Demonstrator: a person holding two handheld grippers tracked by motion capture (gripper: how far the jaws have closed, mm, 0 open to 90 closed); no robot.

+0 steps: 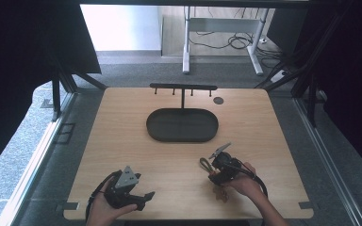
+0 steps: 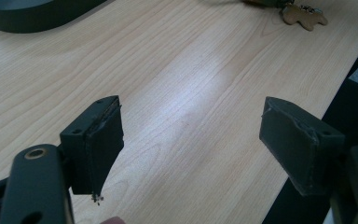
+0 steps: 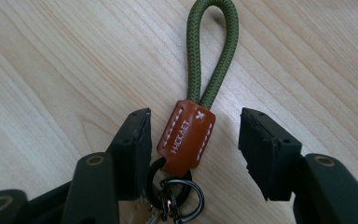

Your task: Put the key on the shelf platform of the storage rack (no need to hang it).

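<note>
Step in hand, as I read it: picking up the keychain [image 3: 186, 135] with your right gripper [image 3: 193, 149]. The keychain lies flat on the bench [image 1: 136, 141] near the front right edge, olive cord loop pointing away from you toward the oval tray [image 1: 182, 125], and the brown leather tab sits between the right jaws. The black rings [image 3: 175, 193] and a small tan charm [image 2: 304, 16] trail at the near end, close under your hand.

Right jaws: roughly half open, straddling the leather tab. There is a gap on both sides, wider on the right pad, so nothing is gripped yet. The tab sits closer to the left pad.

Left gripper [image 1: 131, 187]: rests near the front left edge of the bench, jaws wide apart and holding nothing, with bare wood between the pads.

Behind the tray stands a black hook rack [image 1: 183, 87], probably where the loop is meant to go, though that is my guess.

Next move, in my judgement: centre the tab between the pads, then close on it firmly. Grip the leather rather than the rings, which look likely to slip. Keep the cord loop free and clear of the jaws so it can be hung afterward.
</note>
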